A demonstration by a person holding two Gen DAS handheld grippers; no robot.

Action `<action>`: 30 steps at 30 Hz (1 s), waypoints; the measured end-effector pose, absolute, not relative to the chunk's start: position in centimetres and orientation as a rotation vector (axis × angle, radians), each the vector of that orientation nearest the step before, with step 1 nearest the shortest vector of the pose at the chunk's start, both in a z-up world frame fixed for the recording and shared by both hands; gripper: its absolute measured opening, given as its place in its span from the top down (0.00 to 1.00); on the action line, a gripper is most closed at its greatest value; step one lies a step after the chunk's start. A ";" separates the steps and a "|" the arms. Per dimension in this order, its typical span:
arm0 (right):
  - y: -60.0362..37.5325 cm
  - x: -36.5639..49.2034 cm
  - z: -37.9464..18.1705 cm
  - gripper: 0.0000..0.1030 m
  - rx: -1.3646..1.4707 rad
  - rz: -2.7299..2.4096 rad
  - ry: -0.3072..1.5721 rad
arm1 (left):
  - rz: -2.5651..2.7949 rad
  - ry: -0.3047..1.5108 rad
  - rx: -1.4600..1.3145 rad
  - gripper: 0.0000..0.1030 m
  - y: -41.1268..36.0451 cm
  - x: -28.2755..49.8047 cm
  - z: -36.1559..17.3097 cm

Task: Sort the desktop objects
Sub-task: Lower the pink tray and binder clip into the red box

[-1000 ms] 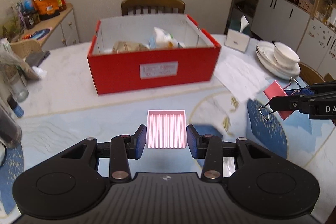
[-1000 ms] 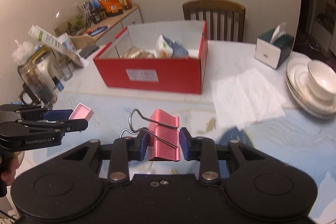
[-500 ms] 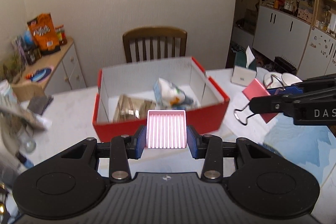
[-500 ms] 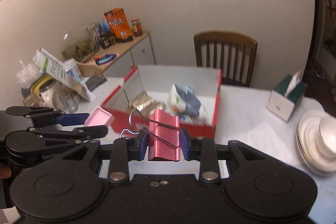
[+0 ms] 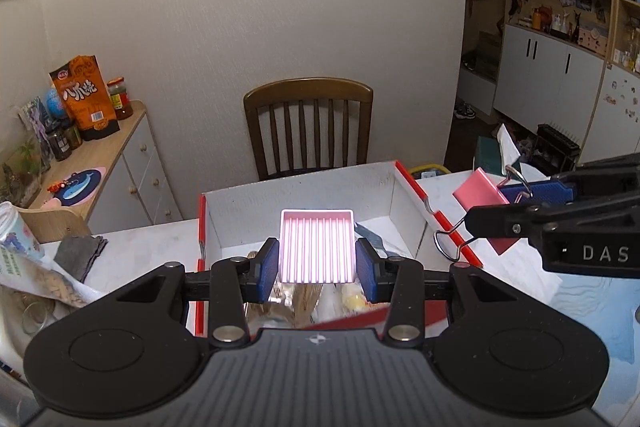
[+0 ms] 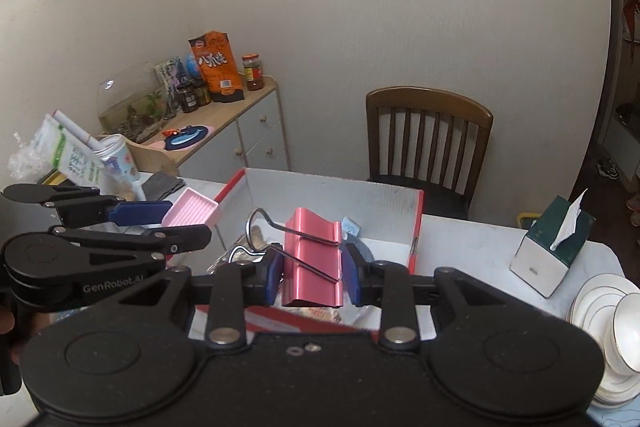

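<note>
My left gripper (image 5: 317, 264) is shut on a small pink ribbed tray (image 5: 317, 246) and holds it above the open red box (image 5: 404, 179). My right gripper (image 6: 311, 270) is shut on a large pink binder clip (image 6: 313, 259) with wire handles, held above the same red box (image 6: 416, 227). The left gripper with the tray (image 6: 192, 213) shows at the left of the right wrist view, over the box's left edge. The right gripper with the clip (image 5: 478, 193) shows at the right of the left wrist view, over the box's right wall. Packets lie inside the box.
A wooden chair (image 5: 308, 125) stands behind the table. A tissue box (image 6: 554, 247) and stacked white plates with a bowl (image 6: 608, 327) sit at the right. Jars, a cup and bags (image 6: 80, 163) crowd the table's left. A sideboard (image 5: 100, 167) stands by the wall.
Both grippers have risen and moved forward with their objects, from low over the table's front to above the red box. Both stay shut on what they hold.
</note>
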State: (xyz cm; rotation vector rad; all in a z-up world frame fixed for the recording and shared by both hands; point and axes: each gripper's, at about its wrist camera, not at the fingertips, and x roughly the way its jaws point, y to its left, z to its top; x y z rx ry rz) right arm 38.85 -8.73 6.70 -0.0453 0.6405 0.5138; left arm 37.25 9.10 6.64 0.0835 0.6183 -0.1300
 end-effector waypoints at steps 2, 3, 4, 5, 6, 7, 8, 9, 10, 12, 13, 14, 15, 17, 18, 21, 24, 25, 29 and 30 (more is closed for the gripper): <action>-8.5 39.7 6.4 0.70 -0.052 0.507 0.642 | -0.132 0.615 0.087 0.62 9.5 38.2 6.3; -8.4 40.0 6.3 0.70 -0.056 0.504 0.643 | -0.131 0.618 0.089 0.62 9.7 38.7 6.1; -8.2 40.4 6.1 0.70 -0.062 0.503 0.645 | -0.128 0.622 0.090 0.62 9.9 39.2 5.9; -8.0 40.8 6.0 0.70 -0.071 0.503 0.648 | -0.125 0.628 0.089 0.62 10.1 39.7 5.7; -7.8 41.2 5.8 0.70 -0.077 0.498 0.647 | -0.123 0.631 0.090 0.62 10.3 40.1 5.4; -7.6 41.6 5.7 0.70 -0.080 0.493 0.647 | -0.120 0.635 0.096 0.62 10.5 40.6 5.1; -7.5 42.0 5.5 0.70 -0.084 0.496 0.651 | -0.114 0.639 0.102 0.62 10.7 41.1 4.9; -7.3 42.3 5.2 0.70 -0.088 0.496 0.652 | -0.108 0.644 0.107 0.62 10.9 41.5 4.6; -7.2 42.6 5.0 0.70 -0.094 0.490 0.651 | -0.107 0.649 0.109 0.62 11.0 42.0 4.3; -6.9 43.3 4.3 0.70 -0.095 0.492 0.670 | -0.100 0.659 0.120 0.62 11.2 42.8 3.7; -6.8 43.7 3.9 0.70 -0.098 0.489 0.681 | -0.095 0.665 0.129 0.62 11.2 43.1 3.4; -6.6 44.0 3.6 0.70 -0.107 0.483 0.689 | -0.091 0.671 0.136 0.62 11.2 43.4 3.0; -6.4 44.2 3.2 0.70 -0.118 0.479 0.694 | -0.088 0.678 0.141 0.62 11.2 43.7 2.7; -6.2 44.7 2.6 0.70 -0.131 0.464 0.705 | -0.084 0.695 0.146 0.62 11.2 44.4 2.1; -6.1 45.0 2.2 0.70 -0.133 0.457 0.712 | -0.083 0.704 0.145 0.62 11.2 44.7 1.8; -5.9 45.7 1.3 0.70 -0.140 0.436 0.734 | -0.079 0.731 0.142 0.62 11.2 45.3 1.0; -5.8 46.2 0.3 0.70 -0.143 0.428 0.760 | -0.079 0.751 0.149 0.62 11.2 45.9 0.3; -5.8 46.3 0.0 0.70 -0.149 0.430 0.770 | -0.077 0.757 0.154 0.62 11.2 46.2 0.1; -5.4 46.7 -1.3 0.70 -0.186 0.430 0.809 | -0.070 0.777 0.160 0.62 11.4 47.1 -0.6; -5.4 46.7 -1.6 0.70 -0.194 0.428 0.815 | -0.070 0.782 0.158 0.62 11.5 47.3 -0.8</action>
